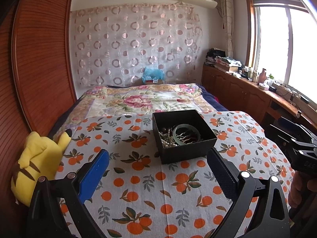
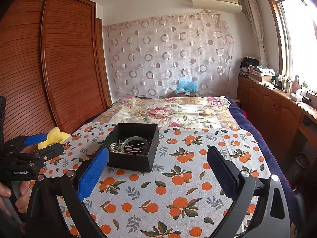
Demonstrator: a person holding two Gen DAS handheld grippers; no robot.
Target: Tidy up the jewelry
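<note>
A home bedroom: bed point(image 1: 142, 101), louvred wardrobe point(image 1: 39, 59), curtained window point(image 1: 277, 45).

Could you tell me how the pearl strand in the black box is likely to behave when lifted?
The pearl strand lies in a loose heap, so it is probably floppy and would drape. It sits against the green bangle and wavy hairpins, so it may snag. Its round, glossy beads could slip.

Matt black box point(image 1: 184, 138), cotton-like cloth point(image 1: 150, 188)
</note>
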